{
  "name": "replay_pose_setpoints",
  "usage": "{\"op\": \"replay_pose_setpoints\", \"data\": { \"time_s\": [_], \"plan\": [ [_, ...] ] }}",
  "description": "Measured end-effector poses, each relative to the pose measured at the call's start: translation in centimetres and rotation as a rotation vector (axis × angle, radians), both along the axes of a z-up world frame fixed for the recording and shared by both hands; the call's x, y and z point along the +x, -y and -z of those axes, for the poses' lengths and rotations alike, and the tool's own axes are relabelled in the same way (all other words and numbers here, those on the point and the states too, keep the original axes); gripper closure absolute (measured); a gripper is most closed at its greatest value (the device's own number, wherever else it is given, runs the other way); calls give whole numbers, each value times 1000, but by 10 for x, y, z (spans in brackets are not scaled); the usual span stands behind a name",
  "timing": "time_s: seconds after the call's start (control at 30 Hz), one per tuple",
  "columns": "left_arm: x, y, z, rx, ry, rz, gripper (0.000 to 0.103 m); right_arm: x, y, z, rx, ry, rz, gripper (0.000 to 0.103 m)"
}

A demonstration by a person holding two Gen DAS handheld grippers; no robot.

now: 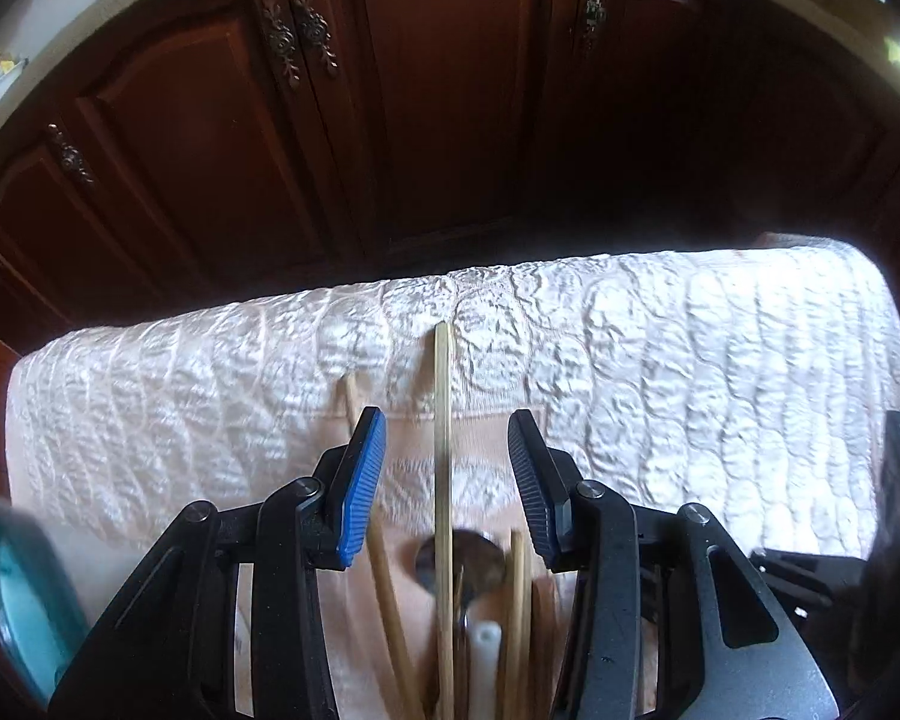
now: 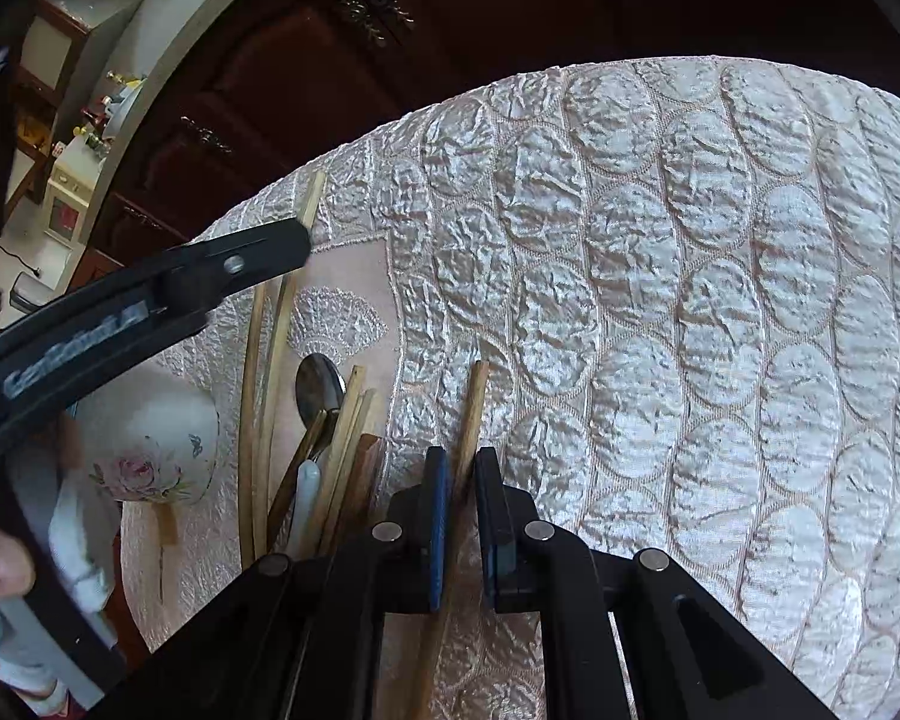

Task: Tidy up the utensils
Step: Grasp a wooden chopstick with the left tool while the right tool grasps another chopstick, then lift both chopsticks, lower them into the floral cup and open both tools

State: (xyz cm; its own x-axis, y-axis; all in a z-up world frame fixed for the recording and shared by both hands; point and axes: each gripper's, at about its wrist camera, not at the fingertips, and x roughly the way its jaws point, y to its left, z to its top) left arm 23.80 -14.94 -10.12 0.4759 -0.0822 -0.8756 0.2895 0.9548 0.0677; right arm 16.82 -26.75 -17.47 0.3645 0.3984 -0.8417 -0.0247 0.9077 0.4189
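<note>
Hovering low over the desk (image 1: 720, 360), the left tool (image 1: 447, 480) has its two blue ribbed pads wide apart, and a long pale wooden chopstick (image 1: 443, 450) runs straight up the middle of the frame between them, touching neither pad. In the lower centre of the left wrist view, behind the pads, lies a bundle of utensils (image 1: 474, 630): several more light wooden sticks, a metal spoon (image 1: 461, 561) with a shiny round bowl, and something white with a smooth plastic look.

In the right wrist view the right tool (image 2: 463, 516) sits at the lower centre of the frame with its pads brought close together around a darker brown chopstick (image 2: 473, 414). The stick passes between them and points toward the upper part of the frame; the pads seem to press on it, but a thin gap is hard to exclude. The bundle lies just to the left of this tool, and further left stands a white porcelain cup (image 2: 162, 450) painted with a pink rose.

The other tool crosses the left side of this view as a black curved arm with pale printed letters, too blurred to read.

The desk is covered by a cream quilted cloth with puffy oval shapes. Behind it are dark carved wooden cabinet doors (image 1: 402, 90) with ornate metal handles.
</note>
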Motion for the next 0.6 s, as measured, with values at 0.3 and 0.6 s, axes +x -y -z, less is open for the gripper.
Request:
{"op": "replay_pose_setpoints", "data": {
  "time_s": [0.3,0.6],
  "plan": [
    [12,-5,4,-67,-64,29,99,20,19,4,10,34,-26,96],
    [-57,-69,-83,-238,74,74,99,1,21,-70,34,181,-67,98]
  ]
}}
